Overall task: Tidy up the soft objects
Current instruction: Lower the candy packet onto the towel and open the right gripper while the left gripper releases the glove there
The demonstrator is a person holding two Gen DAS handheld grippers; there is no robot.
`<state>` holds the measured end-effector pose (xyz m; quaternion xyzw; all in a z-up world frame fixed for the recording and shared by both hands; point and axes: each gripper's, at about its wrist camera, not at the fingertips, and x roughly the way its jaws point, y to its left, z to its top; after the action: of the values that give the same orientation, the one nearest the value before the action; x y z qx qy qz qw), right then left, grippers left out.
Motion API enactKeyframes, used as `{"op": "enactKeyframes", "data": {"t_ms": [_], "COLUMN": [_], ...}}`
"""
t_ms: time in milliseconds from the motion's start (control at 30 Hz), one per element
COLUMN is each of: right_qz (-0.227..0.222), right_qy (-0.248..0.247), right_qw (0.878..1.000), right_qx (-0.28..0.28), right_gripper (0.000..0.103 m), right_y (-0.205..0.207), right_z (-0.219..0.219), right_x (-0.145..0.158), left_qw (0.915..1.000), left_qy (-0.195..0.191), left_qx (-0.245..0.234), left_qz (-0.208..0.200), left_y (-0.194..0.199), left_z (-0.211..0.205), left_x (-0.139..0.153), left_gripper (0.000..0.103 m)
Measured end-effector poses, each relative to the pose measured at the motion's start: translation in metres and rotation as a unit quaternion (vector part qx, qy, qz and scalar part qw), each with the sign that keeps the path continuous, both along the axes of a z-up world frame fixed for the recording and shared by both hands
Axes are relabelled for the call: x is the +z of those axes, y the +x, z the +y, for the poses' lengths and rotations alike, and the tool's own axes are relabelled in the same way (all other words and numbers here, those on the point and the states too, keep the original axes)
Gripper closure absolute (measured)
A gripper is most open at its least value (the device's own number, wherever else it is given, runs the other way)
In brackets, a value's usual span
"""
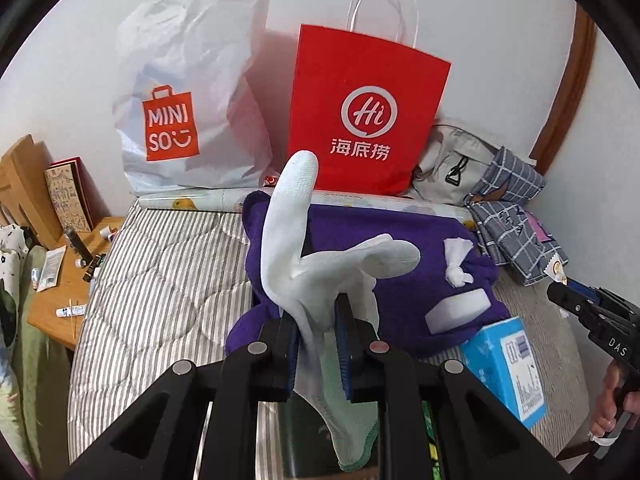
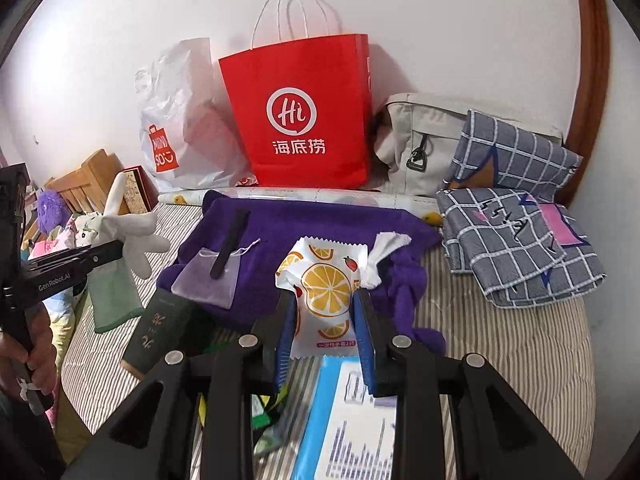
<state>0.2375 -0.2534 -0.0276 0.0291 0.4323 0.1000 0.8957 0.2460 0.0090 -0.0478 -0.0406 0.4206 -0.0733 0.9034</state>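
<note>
Left gripper (image 1: 316, 344) has its fingers clamped on a white glove (image 1: 316, 256) with a green cuff, held up above the striped bed (image 1: 160, 280); glove digits stick up and sideways, cuff hangs below the fingers. Right gripper (image 2: 324, 340) has its fingers closed on an orange-print packet (image 2: 322, 288), lifted over the purple towel (image 2: 304, 224) spread on the bed. On the towel: a small organza pouch (image 2: 208, 276) and a knotted white cloth (image 2: 382, 256). Blue box (image 2: 352, 412) lies just below the right fingers. Red paper bag (image 2: 304, 112) and white Miniso bag (image 1: 188, 96) stand against the wall; folded plaid fabric (image 2: 516, 236) lies to the right.
</note>
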Motion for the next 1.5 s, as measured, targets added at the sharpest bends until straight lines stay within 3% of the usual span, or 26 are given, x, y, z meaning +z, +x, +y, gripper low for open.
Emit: {"op": "enactKeyframes", "data": {"t_ms": [733,967,1100,1500], "right_qz": [0.053,0.075,0.091,0.124], "right_qy": [0.004,0.002,-0.004,-0.002], "right_qw": [0.999,0.997,0.996,0.992], "right_qx": [0.004,0.016,0.013,0.007], "right_gripper": [0.074,0.072,0.067,0.067], "right_y": [0.082,0.102,0.114,0.135], "right_z": [0.003,0.013,0.02,0.027], "right_x": [-0.052,-0.068,-0.08,-0.107], "left_qw": [0.9986,0.9981,0.9975,0.9952], "left_qy": [0.017,0.001,-0.004,-0.017], "left_qx": [-0.026,-0.028,-0.027,-0.039], "left_qz": [0.043,0.055,0.065,0.088], "left_y": [0.074,0.088,0.099,0.125], "left_z": [-0.021,-0.021,-0.02,-0.025], "left_x": [-0.035,-0.046,-0.054,-0.08], "left_gripper": [0.086,0.085,0.085,0.085]}}
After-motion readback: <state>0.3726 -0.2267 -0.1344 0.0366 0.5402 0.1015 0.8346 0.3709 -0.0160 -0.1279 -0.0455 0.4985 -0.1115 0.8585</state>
